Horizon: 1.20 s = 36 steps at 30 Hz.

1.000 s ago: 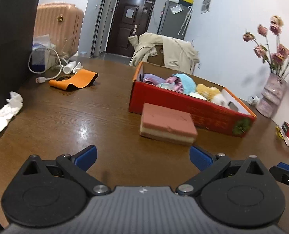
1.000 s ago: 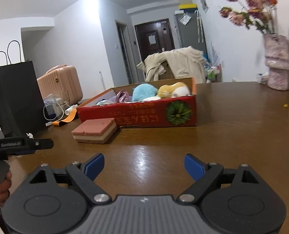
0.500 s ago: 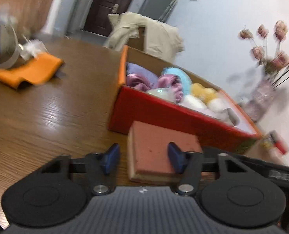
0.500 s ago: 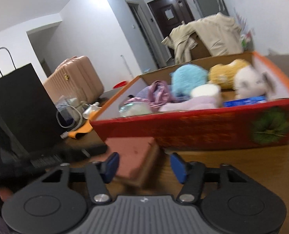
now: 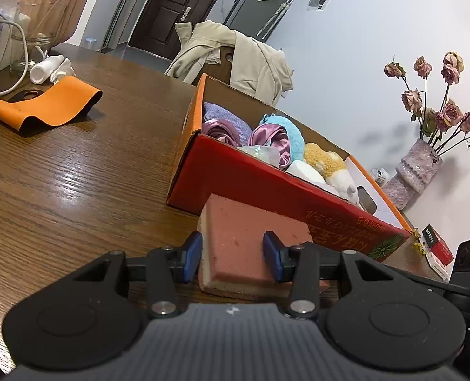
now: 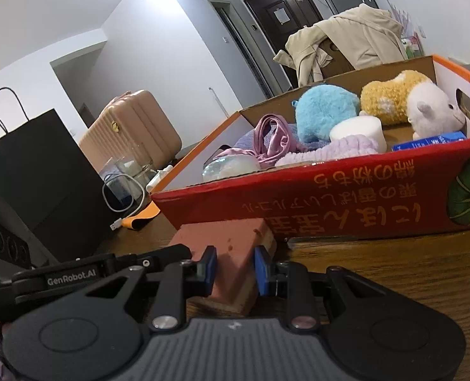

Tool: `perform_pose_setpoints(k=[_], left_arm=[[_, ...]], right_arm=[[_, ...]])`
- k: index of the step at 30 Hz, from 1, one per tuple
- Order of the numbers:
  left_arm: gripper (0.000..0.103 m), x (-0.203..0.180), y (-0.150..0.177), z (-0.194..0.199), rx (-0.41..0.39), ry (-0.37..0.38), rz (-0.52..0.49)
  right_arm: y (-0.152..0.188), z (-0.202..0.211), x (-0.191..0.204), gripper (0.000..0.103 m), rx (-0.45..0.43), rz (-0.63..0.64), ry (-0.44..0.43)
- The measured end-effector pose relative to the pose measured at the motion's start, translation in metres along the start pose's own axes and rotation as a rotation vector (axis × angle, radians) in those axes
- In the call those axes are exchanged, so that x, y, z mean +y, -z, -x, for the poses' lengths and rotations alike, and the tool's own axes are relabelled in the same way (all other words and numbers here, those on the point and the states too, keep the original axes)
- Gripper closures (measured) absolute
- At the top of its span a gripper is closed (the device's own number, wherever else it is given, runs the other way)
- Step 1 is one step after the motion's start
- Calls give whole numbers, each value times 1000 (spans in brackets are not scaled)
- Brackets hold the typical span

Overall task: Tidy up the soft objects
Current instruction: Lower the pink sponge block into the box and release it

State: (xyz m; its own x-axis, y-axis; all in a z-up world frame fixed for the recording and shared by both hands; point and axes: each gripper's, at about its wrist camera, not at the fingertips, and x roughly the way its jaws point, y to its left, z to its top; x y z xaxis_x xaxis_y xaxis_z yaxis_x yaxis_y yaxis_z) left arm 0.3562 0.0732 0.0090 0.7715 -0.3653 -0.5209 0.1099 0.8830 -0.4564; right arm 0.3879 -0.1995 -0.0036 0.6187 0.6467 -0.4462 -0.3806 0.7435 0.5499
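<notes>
A pink sponge block (image 5: pixel 238 241) with a tan underside lies on the wooden table against the front of a red cardboard box (image 5: pixel 235 174). My left gripper (image 5: pixel 232 257) is shut on one end of the sponge. My right gripper (image 6: pixel 234 268) is shut on the other end of the sponge (image 6: pixel 231 254), squeezing it. The box (image 6: pixel 330 203) holds soft things: a blue plush (image 6: pixel 325 108), a yellow plush (image 6: pixel 390 98), a white plush (image 6: pixel 435 111), a purple satin scrunchie (image 6: pixel 271 139) and a white round sponge (image 6: pixel 359 130).
An orange mat (image 5: pixel 44 104), a white cable and a small white bottle (image 5: pixel 46 68) lie at the table's far left. A black paper bag (image 6: pixel 35 171) and a pink suitcase (image 6: pixel 130 130) stand left. A vase of dried roses (image 5: pixel 416 171) and a red packet (image 5: pixel 438 247) are at the right.
Both grippers moved in from either side onto the sponge and closed on it. One second ago both were open and well short of it.
</notes>
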Motion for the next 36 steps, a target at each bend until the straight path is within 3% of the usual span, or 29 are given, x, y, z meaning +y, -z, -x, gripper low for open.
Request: perform_pose_setpoints(k=[7, 10, 12, 15, 19, 26, 32, 36], left_arm=[[62, -2, 1, 1, -8, 4, -3], [62, -21, 15, 20, -12, -30, -9], [62, -38, 36, 39, -15, -43, -12], [62, -57, 73, 68, 11, -11, 47], [63, -103, 99, 94, 26, 45, -59], [63, -158, 102, 87, 18, 117, -156], [63, -171, 94, 68, 31, 131, -170], [63, -181, 56, 46, -1, 155, -172]], right_arm=[[-4, 0, -15, 77, 31, -92, -51], [4, 15, -3, 78, 34, -66, -10], [21, 40, 12, 78, 15, -5, 24], [56, 88, 12, 78, 17, -28, 23], [84, 157, 11, 78, -15, -33, 53], [82, 218, -7, 78, -143, -35, 117], [72, 222, -30, 79, -161, -76, 117], [29, 212, -37, 79, -191, -27, 120]])
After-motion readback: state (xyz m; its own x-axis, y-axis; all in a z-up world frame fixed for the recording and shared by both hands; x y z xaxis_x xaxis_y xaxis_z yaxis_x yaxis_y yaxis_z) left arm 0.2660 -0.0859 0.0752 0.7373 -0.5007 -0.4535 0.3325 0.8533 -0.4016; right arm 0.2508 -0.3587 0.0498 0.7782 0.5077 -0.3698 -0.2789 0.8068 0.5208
